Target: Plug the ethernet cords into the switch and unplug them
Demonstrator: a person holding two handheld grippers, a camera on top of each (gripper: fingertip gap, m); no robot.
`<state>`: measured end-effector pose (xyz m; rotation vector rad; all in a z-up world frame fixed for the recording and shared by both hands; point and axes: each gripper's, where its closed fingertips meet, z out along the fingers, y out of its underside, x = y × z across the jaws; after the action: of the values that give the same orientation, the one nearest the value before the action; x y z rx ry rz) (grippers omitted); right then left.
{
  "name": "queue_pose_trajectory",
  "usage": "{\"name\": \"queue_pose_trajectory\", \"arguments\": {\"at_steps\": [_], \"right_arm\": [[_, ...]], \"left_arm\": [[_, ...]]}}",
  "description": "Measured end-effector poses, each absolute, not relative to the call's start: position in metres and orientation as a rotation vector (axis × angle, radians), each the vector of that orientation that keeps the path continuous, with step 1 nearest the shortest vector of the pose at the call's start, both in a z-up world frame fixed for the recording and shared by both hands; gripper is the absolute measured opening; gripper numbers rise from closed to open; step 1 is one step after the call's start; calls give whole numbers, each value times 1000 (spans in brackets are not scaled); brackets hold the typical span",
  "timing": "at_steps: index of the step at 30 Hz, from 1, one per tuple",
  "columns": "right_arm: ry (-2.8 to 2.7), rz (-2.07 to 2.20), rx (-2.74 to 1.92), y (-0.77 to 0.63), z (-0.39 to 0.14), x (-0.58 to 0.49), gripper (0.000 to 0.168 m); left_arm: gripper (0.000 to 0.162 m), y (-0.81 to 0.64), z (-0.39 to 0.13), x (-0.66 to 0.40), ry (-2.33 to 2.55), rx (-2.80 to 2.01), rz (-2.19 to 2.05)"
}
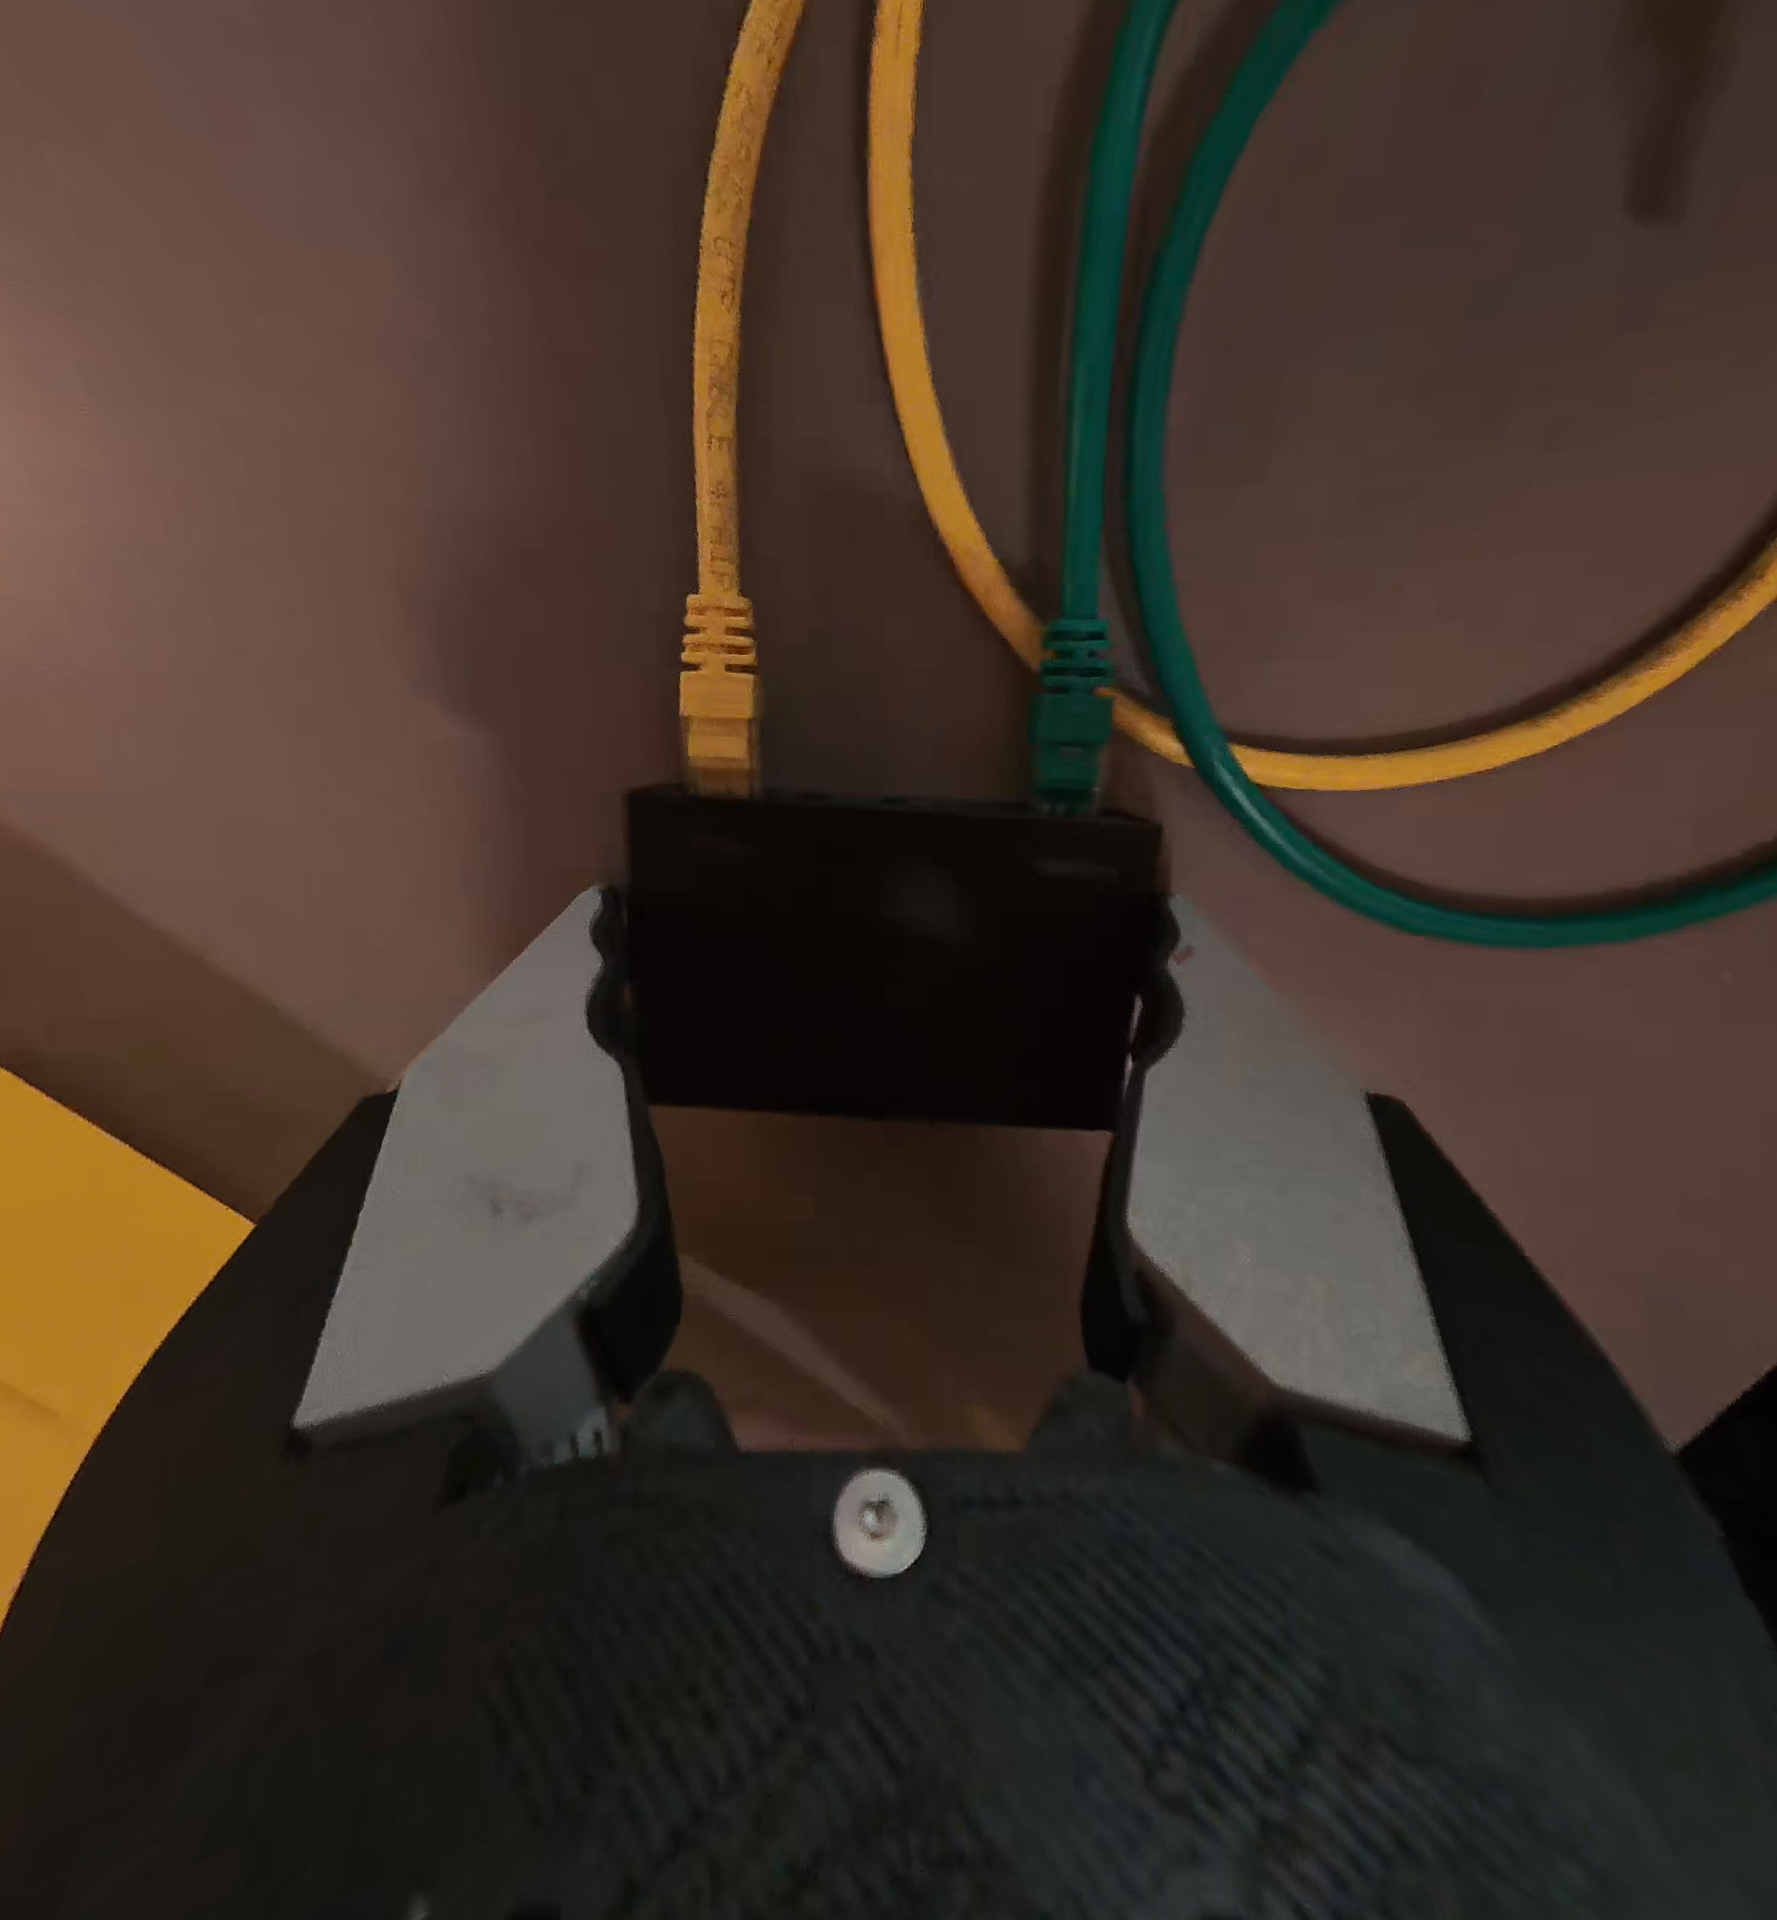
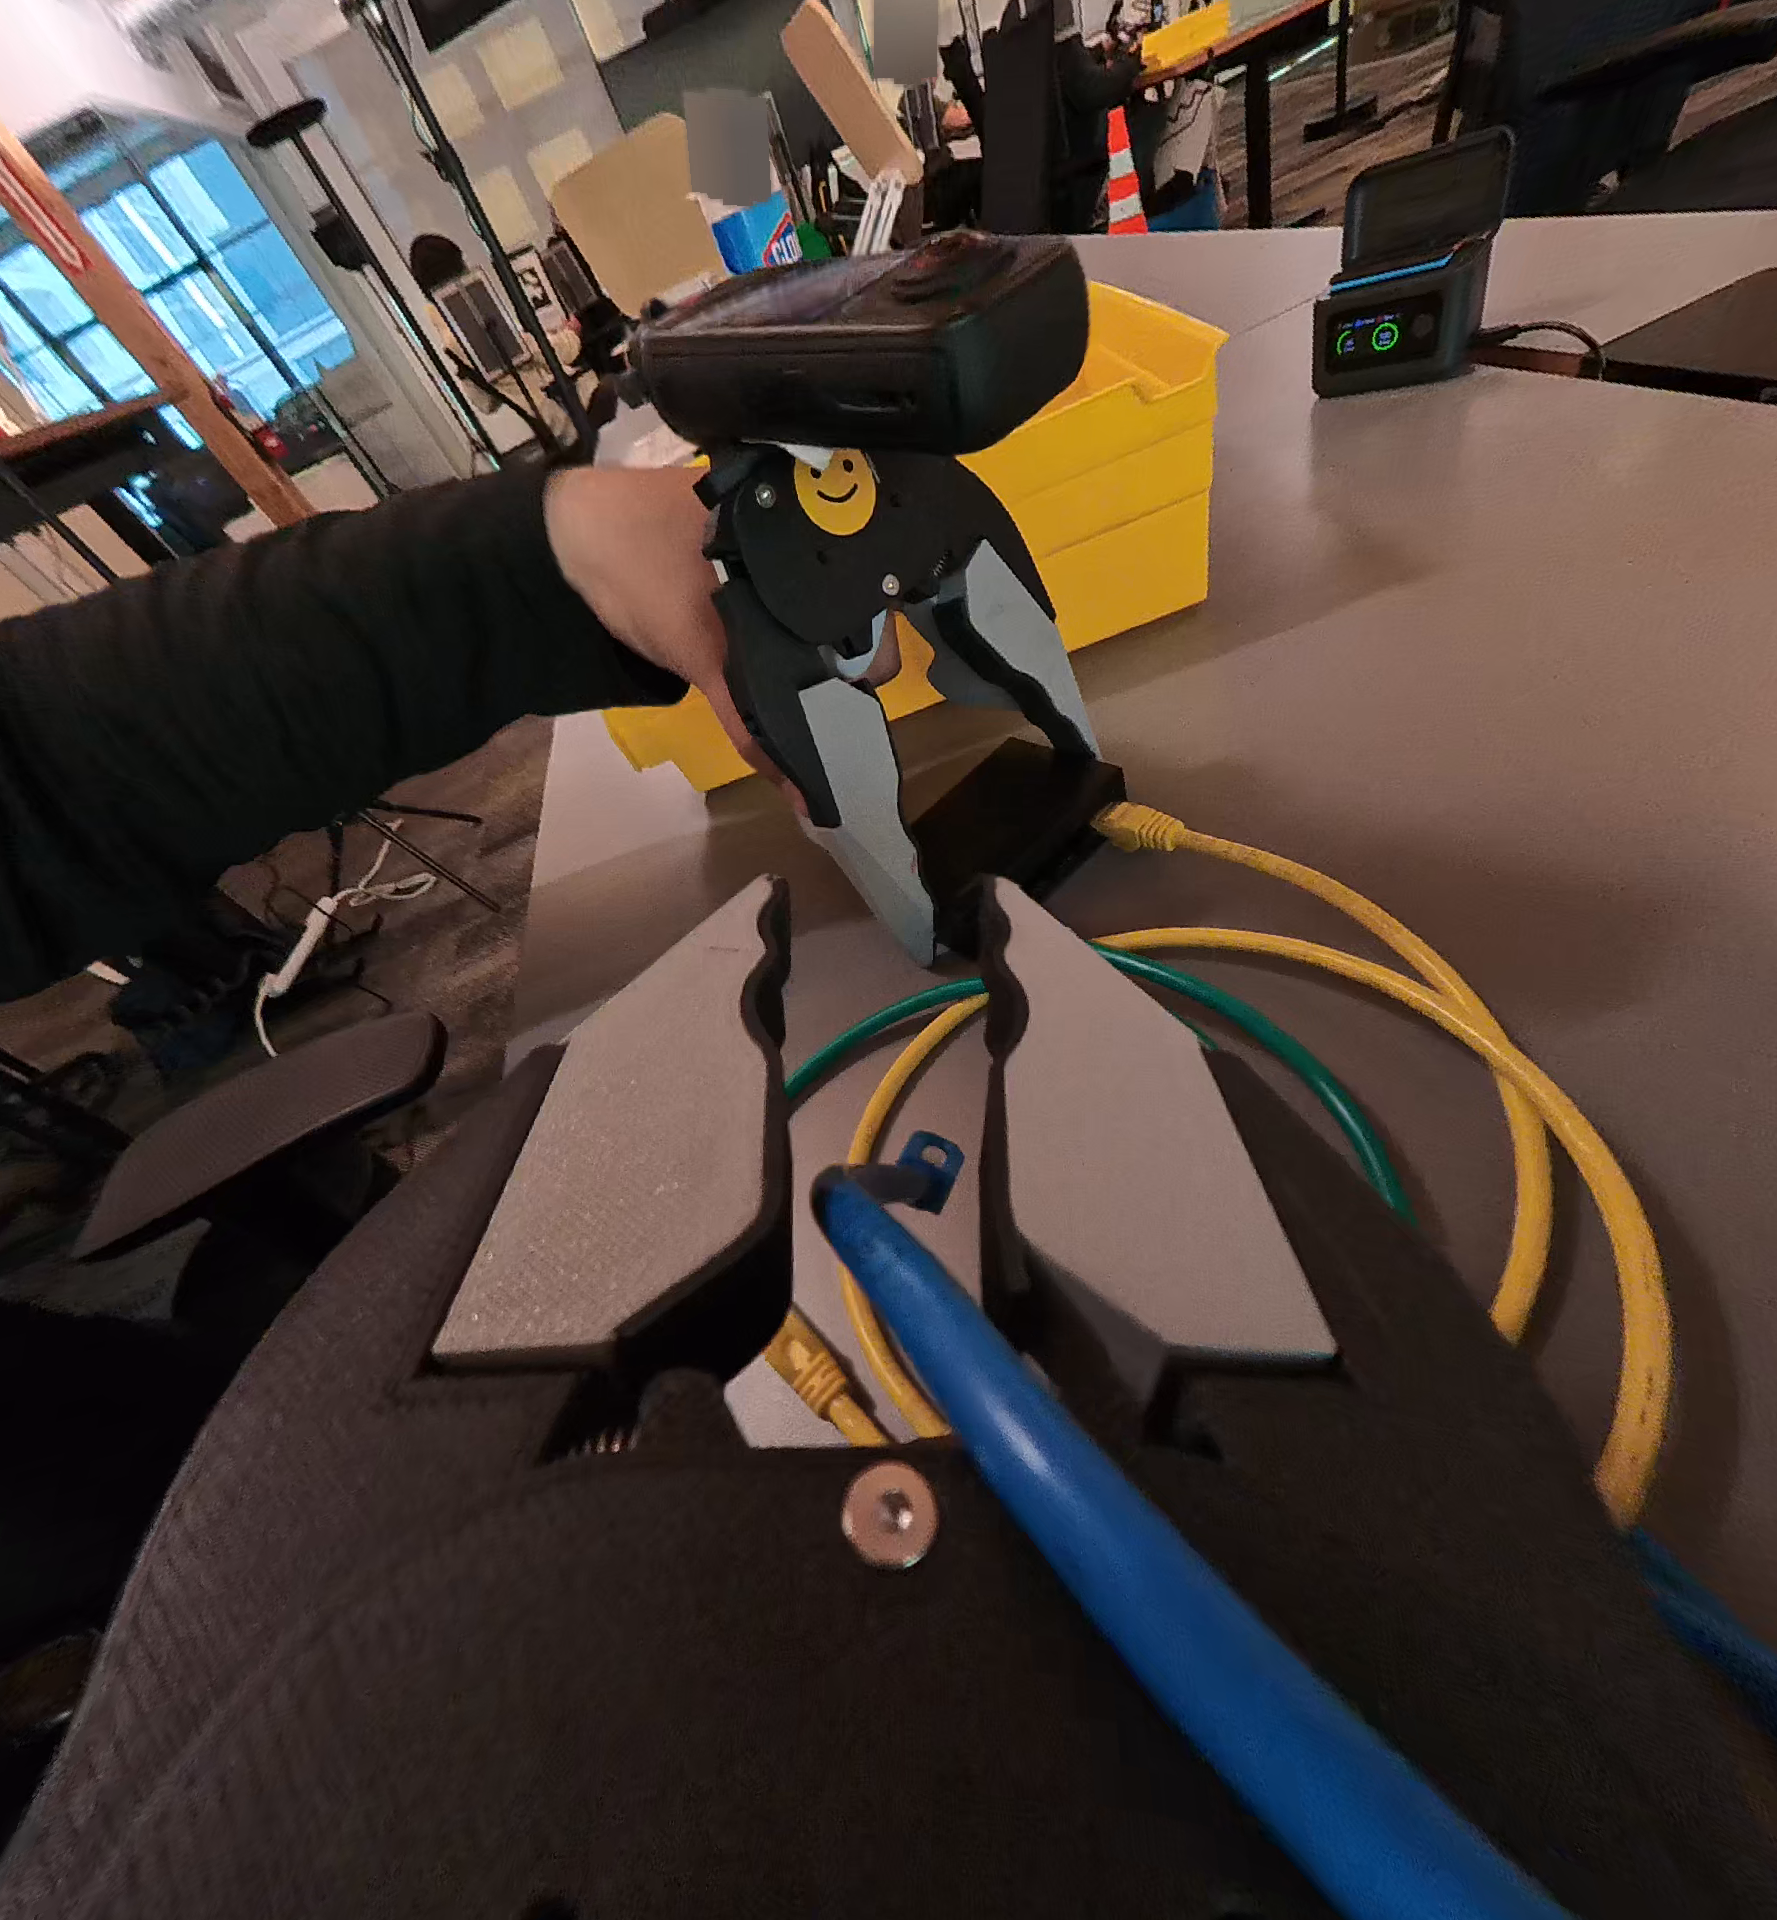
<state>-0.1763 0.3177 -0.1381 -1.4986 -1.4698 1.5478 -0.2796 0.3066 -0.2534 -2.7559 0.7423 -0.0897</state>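
Observation:
The black switch [image 1: 894,956] lies on the brown table. My left gripper [image 1: 889,914] is shut on it, one finger pressed against each side. A yellow cord's plug [image 1: 720,686] sits in the switch's left port and a green cord's plug [image 1: 1071,707] in its right port. In the right wrist view, the left gripper [image 2: 1009,857] clamps the switch [image 2: 1019,800], with the yellow plug [image 2: 1138,826] in it. My right gripper [image 2: 884,935] is open just in front of the switch. A blue cord [image 2: 1071,1475] lies across its body, with the plug end [image 2: 928,1162] loose between the fingers.
Yellow [image 2: 1549,1143] and green [image 2: 1279,1049] cords loop on the table under my right gripper, with a free yellow plug [image 2: 811,1371]. A yellow bin [image 2: 1102,499] stands behind the switch. A dark device with a lit screen [image 2: 1393,312] is far right. The table edge [image 2: 541,831] is to the left. Some 15 cm of space lies between my two pairs of fingers.

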Motion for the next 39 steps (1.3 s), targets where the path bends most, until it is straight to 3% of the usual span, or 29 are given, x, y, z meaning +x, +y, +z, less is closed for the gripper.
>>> {"name": "queue_pose_trajectory", "arguments": {"at_steps": [4,7,10,24,33,35,39], "right_arm": [[-1475,1630,-1506,310,-136,-177,33],[-1500,1634,-1478,304,-135,-178,33],[-1520,1576,-1378,299,-128,-178,35],[-1431,1219,-1012,299,-101,-184,30],[-1445,1291,-993,301,-106,-191,31],[-1418,1310,-990,301,-103,-192,48],[-1443,1324,-947,295,-104,-194,43]], "left_arm": [[97,314,-229,-279,1003,-2482,469],[97,333,-177,-274,1124,-1930,1028],[97,333,-135,-258,1124,-1485,1286],[97,317,-100,-189,1128,-1052,1325],[96,317,-102,-180,1174,-997,1325],[93,316,-105,-178,1183,-990,1313],[93,320,-109,-182,1176,-1018,1300]]}}
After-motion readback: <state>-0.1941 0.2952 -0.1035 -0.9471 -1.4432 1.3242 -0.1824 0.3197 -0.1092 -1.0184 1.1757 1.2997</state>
